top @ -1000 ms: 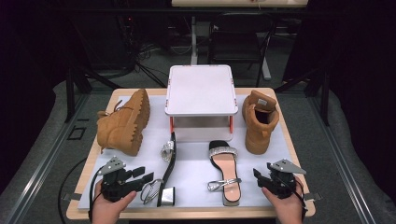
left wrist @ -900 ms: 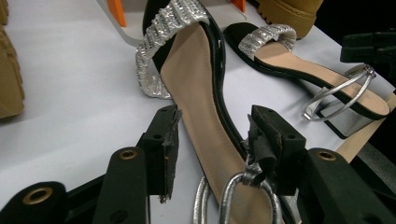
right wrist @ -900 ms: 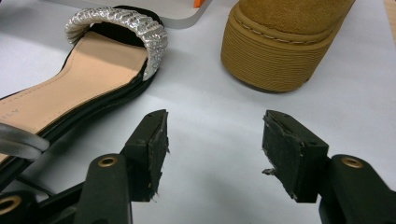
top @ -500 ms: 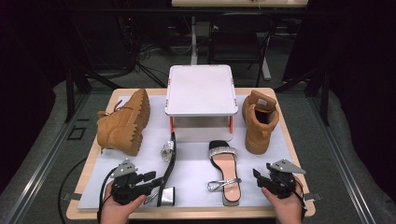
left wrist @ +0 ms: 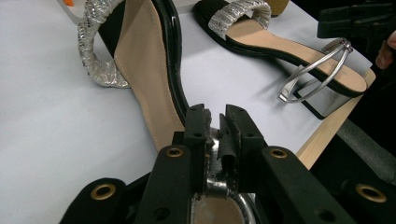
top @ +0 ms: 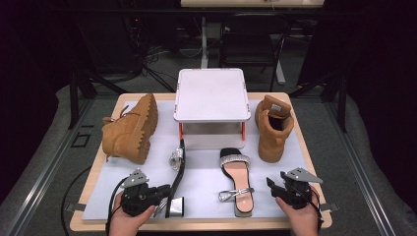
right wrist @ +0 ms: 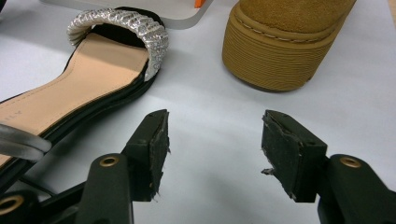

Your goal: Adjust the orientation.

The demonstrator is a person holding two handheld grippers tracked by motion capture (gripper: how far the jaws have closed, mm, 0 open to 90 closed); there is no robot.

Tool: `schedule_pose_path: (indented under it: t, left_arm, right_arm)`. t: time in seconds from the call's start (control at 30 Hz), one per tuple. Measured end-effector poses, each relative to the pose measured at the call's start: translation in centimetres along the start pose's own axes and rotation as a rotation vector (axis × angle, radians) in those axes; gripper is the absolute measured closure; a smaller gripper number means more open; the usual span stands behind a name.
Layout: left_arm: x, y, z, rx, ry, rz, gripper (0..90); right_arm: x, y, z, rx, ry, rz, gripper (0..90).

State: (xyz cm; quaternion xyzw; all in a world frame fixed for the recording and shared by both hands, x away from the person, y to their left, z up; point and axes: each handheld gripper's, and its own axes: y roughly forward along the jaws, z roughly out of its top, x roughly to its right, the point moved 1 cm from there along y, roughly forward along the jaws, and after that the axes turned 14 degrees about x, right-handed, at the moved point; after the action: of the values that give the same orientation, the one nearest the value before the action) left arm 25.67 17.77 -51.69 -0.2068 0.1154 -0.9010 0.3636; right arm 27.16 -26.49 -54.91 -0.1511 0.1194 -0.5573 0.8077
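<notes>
- Dark room, a wooden worktop point(top: 290, 105) under a white sheet; the white shelf point(top: 210, 93) at its middle is the landmark.
- Front-left of the shelf, the sandal on its side point(top: 178, 172) lies heel towards the person.
- Left gripper point(left wrist: 215, 122): since a second ago it has slid in to the heel end, and its jaws have just been closing; they now pinch the silver heel strap point(left wrist: 215, 161). The grasp looks made, so lifting can follow.
- Right gripper point(right wrist: 214, 147), front-right of the shelf, is spread over bare sheet.
- Flat sandal point(top: 237, 177) in front of the shelf; boots point(top: 129, 130) flank it.
</notes>
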Motion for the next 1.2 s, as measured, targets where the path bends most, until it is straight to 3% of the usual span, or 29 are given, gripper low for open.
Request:
schedule_pose_path:
  t: [0.17,0.7,1.2]
  left_arm:
    - [0.2,0.1,0.1,0.001,0.011,0.008,80.7]
    - [1.3,1.9,0.6,0.030,0.006,-0.036,81.3]
    - [2.6,4.8,0.5,-0.005,0.004,-0.075,81.3]
  right_arm:
    - [0.0,0.0,0.0,0.001,0.002,-0.001,41.3]
    - [0.2,0.0,0.0,0.004,0.020,-0.001,41.3]
    - [0.4,-0.1,0.0,0.014,0.037,0.002,41.4]
